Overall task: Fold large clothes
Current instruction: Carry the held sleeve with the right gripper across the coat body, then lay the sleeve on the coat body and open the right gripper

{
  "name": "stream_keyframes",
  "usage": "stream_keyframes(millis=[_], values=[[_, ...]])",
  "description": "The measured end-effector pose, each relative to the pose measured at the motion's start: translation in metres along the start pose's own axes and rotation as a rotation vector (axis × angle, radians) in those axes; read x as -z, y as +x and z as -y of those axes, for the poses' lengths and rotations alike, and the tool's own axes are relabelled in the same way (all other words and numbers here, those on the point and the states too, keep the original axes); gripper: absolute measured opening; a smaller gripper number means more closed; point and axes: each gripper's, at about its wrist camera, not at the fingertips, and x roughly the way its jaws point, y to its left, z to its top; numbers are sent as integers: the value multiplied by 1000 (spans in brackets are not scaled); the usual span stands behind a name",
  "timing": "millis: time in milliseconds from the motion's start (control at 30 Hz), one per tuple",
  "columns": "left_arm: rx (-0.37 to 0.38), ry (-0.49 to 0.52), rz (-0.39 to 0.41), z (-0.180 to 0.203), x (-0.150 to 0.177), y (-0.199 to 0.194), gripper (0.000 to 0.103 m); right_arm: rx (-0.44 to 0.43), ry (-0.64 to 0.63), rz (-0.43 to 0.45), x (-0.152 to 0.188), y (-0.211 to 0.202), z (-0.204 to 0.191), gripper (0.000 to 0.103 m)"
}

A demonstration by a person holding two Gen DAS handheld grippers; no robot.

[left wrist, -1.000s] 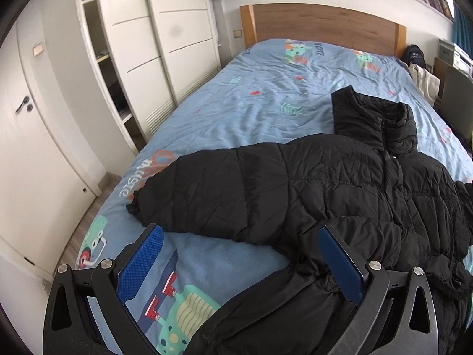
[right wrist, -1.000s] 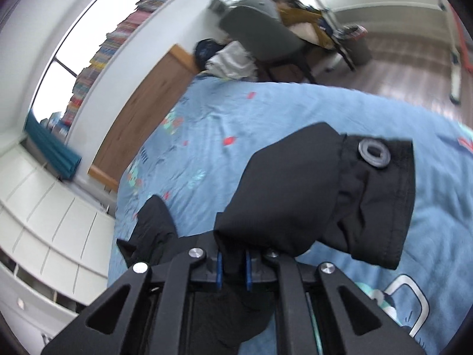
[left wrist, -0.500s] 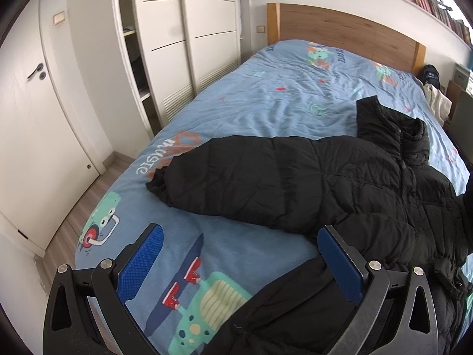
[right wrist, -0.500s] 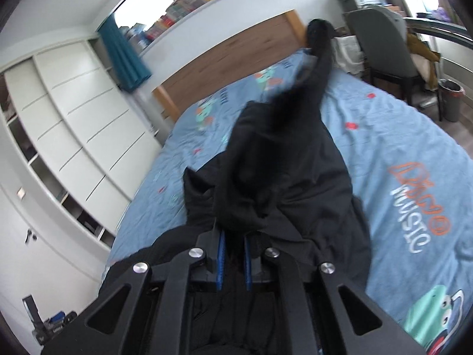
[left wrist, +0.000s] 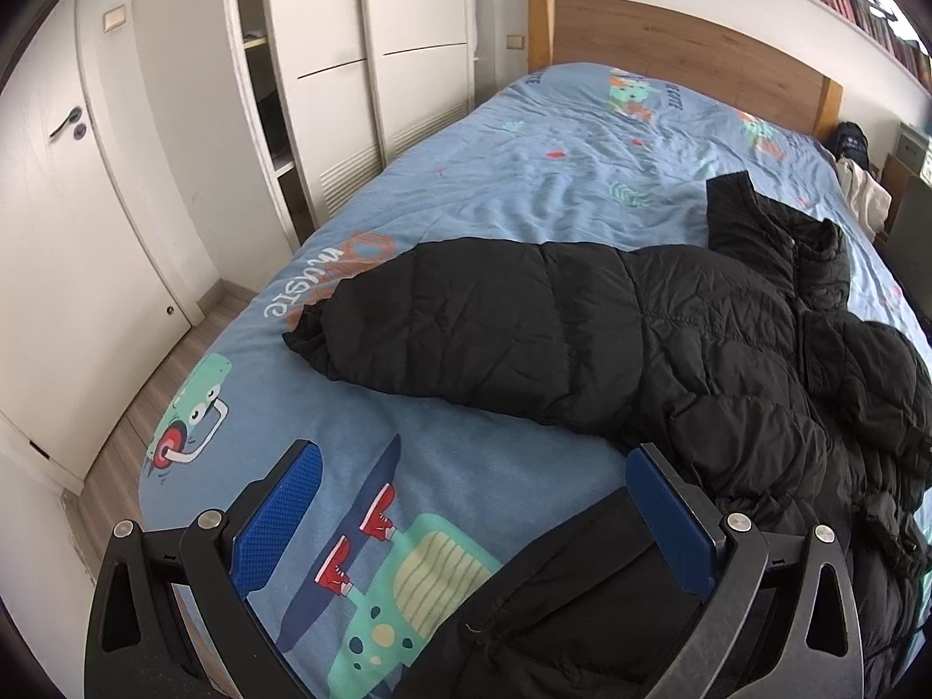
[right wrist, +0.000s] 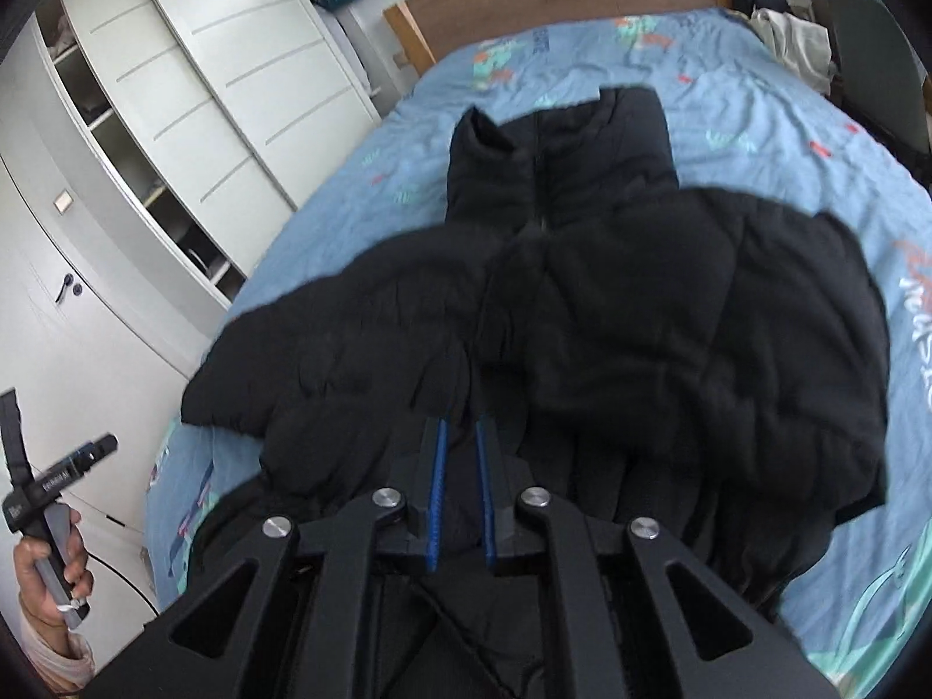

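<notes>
Jacket (left wrist: 670, 343) sprawls across the bed (left wrist: 524, 175), its hem cut off at the lower right. Left gripper (left wrist: 483, 512) hangs spread wide; right gripper (right wrist: 463, 477) nearly closed, blur hiding any pinch.

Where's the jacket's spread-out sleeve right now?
In the left wrist view the sleeve lies flat across the blue bedspread, its cuff by the "music" print on the wardrobe side, ahead of the open left gripper.
</notes>
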Motion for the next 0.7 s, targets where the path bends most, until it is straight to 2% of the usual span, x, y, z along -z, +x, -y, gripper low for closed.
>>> stream_keyframes(millis=[133,300,333,400,433,467,700], values=[[18,43,9,20,-8,-1,102,28,-3,-2,-1,-2,5,10],[112,119,25,76,-29,3,102,129,0,58,-24,-26,26,12],[128,134,25,87,-31,4,102,157,-1,65,-28,-30,31,16],[182,181,28,122,-40,10,102,226,-7,87,-34,-39,43,32],[203,201,30,137,-44,12,102,254,-5,102,-38,-44,50,49],[233,229,38,158,-49,14,102,279,-3,119,-42,-49,58,56],[447,397,75,300,-80,41,102,349,21,175,-70,-63,107,56]])
